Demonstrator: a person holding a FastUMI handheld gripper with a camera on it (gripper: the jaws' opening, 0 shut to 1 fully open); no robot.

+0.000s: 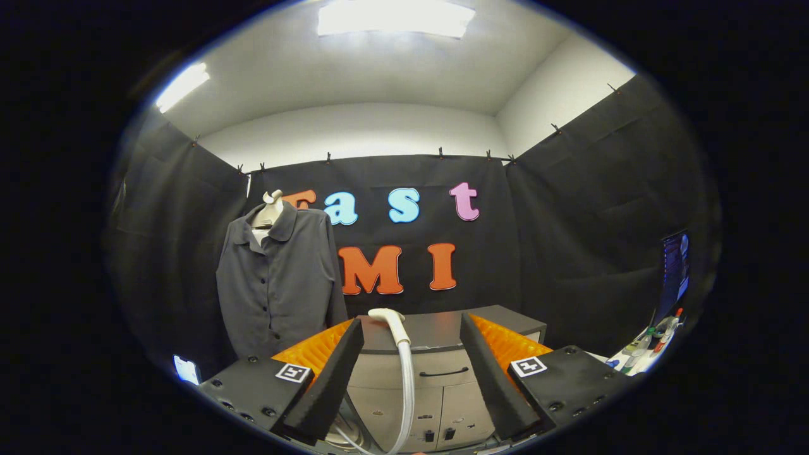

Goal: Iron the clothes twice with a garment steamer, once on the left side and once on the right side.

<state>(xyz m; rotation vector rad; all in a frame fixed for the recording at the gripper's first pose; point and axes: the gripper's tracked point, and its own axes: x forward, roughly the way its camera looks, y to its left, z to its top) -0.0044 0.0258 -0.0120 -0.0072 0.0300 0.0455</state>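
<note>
Gripper view | jaws spread, empty | steamer upright between fingers

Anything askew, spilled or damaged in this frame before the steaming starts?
Nothing stands out. The grey shirt hangs straight and buttoned on its mannequin. The white steamer stands upright by the cabinet, between the open fingers of the hand-held gripper, which touch nothing. The items on the side table are too small to judge.

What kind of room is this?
Probably a small test booth set up like a laundry corner: black cloth walls, a grey shirt on a mannequin, and a steamer handle between the open jaws of the gripper.
</note>
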